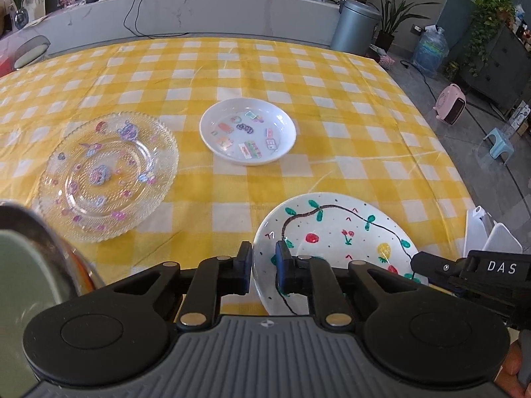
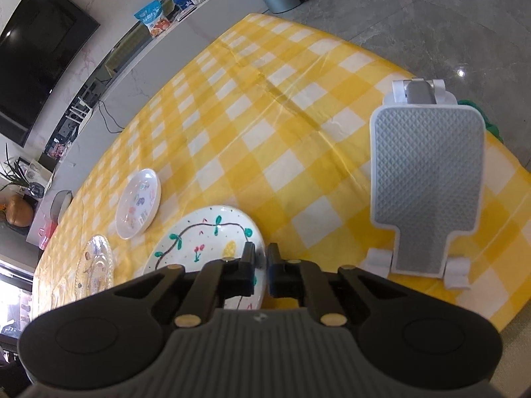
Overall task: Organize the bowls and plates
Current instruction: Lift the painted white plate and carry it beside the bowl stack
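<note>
A white plate painted with a vine and cherries [image 1: 341, 232] lies at the table's near edge. My left gripper [image 1: 264, 267] is shut on its left rim. My right gripper [image 2: 261, 267] is shut on its right rim; the plate also shows in the right wrist view [image 2: 205, 238]. A small white sticker plate [image 1: 247, 131] sits in the middle of the table, also in the right wrist view [image 2: 138, 204]. A clear glass plate with coloured stickers [image 1: 108, 175] lies to the left, seen edge-on in the right wrist view [image 2: 94, 267].
A grey and white stand with a textured pad [image 2: 428, 185] sits on the yellow checked tablecloth [image 2: 282, 116] near its right edge. A rounded metal and green object [image 1: 26, 265] is close at the lower left. A bin [image 1: 355, 26] stands beyond the table.
</note>
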Demonstrator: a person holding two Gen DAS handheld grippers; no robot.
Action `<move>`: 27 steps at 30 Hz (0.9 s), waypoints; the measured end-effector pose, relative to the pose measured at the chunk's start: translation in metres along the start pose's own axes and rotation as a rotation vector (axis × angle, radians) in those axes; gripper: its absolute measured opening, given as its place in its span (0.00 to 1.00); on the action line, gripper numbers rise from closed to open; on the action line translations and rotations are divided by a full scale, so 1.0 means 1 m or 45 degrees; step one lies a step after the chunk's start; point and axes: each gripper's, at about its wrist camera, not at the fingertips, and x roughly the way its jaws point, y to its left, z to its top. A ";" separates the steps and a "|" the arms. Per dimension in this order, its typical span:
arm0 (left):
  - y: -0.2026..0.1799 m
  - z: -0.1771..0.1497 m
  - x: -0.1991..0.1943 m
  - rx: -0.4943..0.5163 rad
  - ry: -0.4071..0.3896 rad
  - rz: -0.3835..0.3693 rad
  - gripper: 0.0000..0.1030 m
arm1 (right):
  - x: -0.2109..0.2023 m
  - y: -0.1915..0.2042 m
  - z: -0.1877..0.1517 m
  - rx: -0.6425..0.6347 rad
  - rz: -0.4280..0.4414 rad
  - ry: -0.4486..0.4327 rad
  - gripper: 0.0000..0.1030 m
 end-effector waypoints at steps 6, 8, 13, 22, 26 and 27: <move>0.004 -0.007 -0.018 -0.026 -0.030 -0.003 0.16 | -0.014 0.007 -0.005 -0.056 0.009 -0.017 0.04; 0.004 -0.010 -0.024 -0.017 -0.050 0.006 0.16 | -0.017 0.011 -0.007 -0.086 0.006 -0.013 0.04; 0.002 -0.017 -0.031 0.007 -0.064 0.021 0.16 | -0.020 0.020 -0.010 -0.158 -0.024 -0.007 0.05; -0.011 -0.029 -0.017 0.098 -0.021 0.091 0.16 | -0.011 0.032 -0.018 -0.279 -0.161 0.036 0.06; -0.012 -0.033 -0.011 0.122 0.013 0.115 0.15 | -0.007 0.030 -0.018 -0.277 -0.168 0.062 0.09; -0.013 -0.033 -0.010 0.129 0.016 0.121 0.16 | -0.006 0.032 -0.019 -0.285 -0.176 0.070 0.10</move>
